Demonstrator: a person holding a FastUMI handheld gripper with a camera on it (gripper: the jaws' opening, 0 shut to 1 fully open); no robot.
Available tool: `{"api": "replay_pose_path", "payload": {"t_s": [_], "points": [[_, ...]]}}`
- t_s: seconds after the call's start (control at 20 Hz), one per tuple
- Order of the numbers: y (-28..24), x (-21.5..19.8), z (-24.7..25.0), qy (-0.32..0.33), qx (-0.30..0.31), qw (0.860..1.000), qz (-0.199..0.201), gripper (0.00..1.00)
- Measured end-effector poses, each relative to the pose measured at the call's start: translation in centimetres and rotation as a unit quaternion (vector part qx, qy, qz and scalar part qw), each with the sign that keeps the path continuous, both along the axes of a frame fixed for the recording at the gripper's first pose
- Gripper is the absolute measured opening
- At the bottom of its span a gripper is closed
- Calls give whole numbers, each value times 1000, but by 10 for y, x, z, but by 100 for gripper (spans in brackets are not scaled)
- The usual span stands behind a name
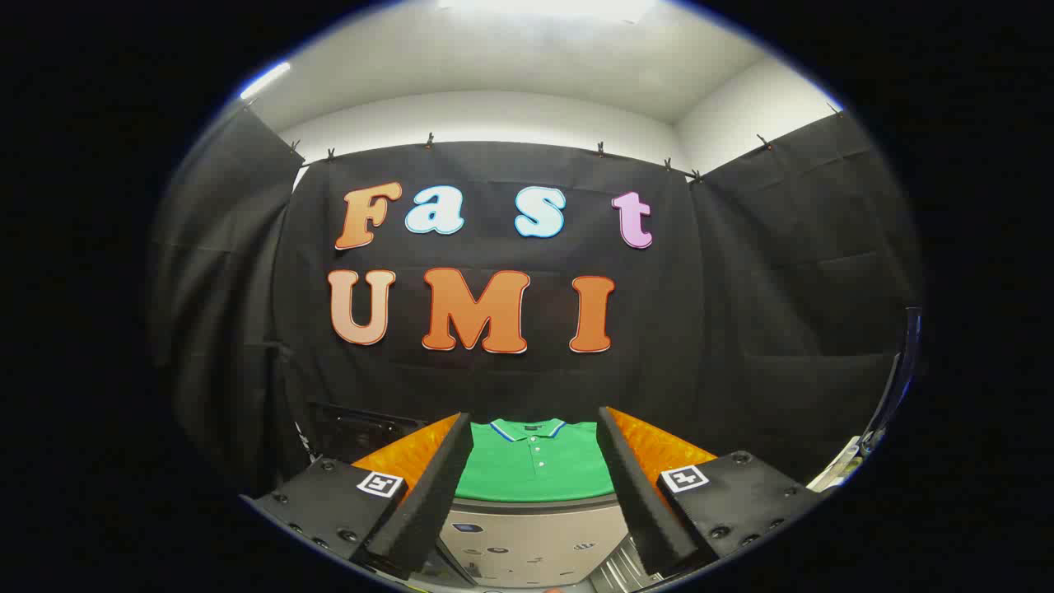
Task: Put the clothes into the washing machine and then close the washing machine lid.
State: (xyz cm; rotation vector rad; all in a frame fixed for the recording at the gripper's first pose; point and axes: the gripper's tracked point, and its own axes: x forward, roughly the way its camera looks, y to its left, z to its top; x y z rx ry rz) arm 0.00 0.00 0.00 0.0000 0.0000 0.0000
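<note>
A green polo shirt (533,465) with a blue-and-white collar lies flat on an orange surface (659,449), beyond my fingers and seen through the gap between them. My gripper (535,449) is open, fingers spread wide, with nothing between them. Below the shirt, close under the fingers, is a light grey panel (531,539) with small marks on it, apparently the washing machine's top. Whether the lid is up or down cannot be told.
A dark box-like object (358,428) stands at the back left of the orange surface. At the far right a thin curved clear edge (902,371) and some pale items (840,465) show.
</note>
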Motion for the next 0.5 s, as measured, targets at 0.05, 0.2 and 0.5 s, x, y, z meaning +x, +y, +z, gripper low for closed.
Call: {"api": "replay_pose_path", "payload": {"t_s": [0.05, 0.2, 0.5], "points": [[-1, 0, 0, -1, -1, 1000, -1, 98], [-2, -1, 1, -1, -1, 1000, -1, 98], [-3, 0, 3, -2, -3, 1000, 1, 98]]}}
